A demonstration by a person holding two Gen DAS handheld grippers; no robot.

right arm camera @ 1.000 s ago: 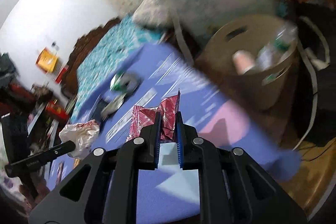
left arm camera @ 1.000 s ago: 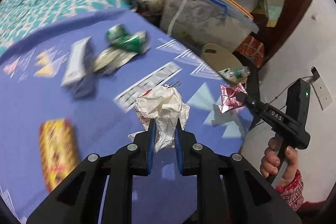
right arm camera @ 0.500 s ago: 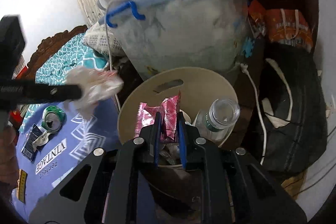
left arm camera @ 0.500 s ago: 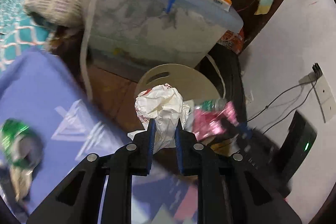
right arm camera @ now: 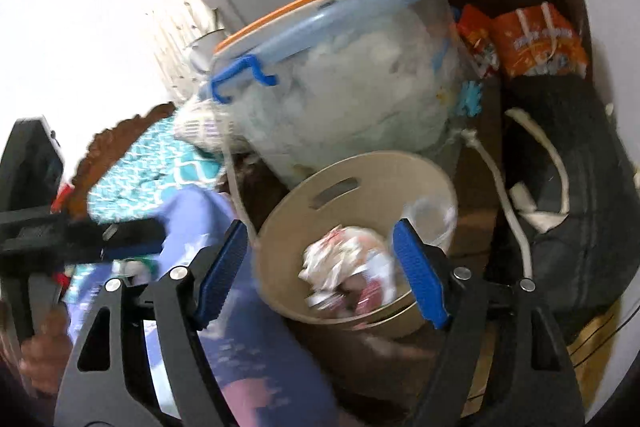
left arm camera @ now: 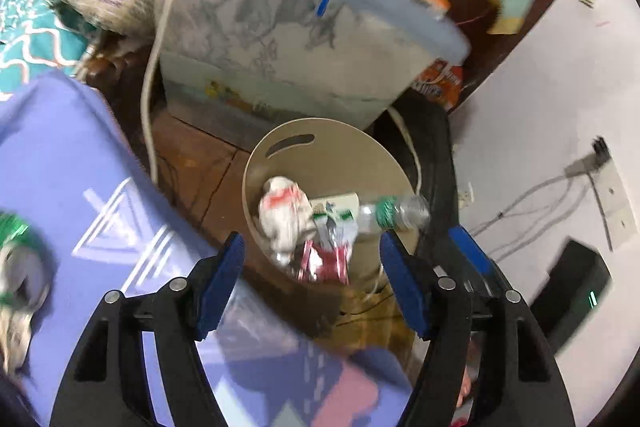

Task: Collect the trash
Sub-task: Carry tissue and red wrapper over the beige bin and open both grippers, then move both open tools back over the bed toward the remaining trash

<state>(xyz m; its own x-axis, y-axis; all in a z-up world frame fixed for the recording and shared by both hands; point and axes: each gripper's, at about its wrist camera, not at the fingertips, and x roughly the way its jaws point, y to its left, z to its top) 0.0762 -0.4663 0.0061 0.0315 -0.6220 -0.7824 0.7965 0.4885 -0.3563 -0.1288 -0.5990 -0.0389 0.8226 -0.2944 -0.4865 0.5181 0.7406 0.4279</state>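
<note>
Beige bin (left arm camera: 280, 135) — crumpled wrapper (left arm camera: 286, 217) inside

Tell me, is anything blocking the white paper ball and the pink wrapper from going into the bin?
Nothing visible. The white paper ball and pink wrapper already lie inside the bin, beside a plastic bottle.

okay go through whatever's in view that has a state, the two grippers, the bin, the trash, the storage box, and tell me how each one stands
left gripper: open, jaws just opened, nothing between them.
right gripper: open, jaws just opened, nothing between them.
bin: upright, no lid, partly filled.
white crumpled wrapper: in the bin.
pink wrapper: in the bin.
plastic bottle: lying in the bin.
storage box: lid on.
</note>
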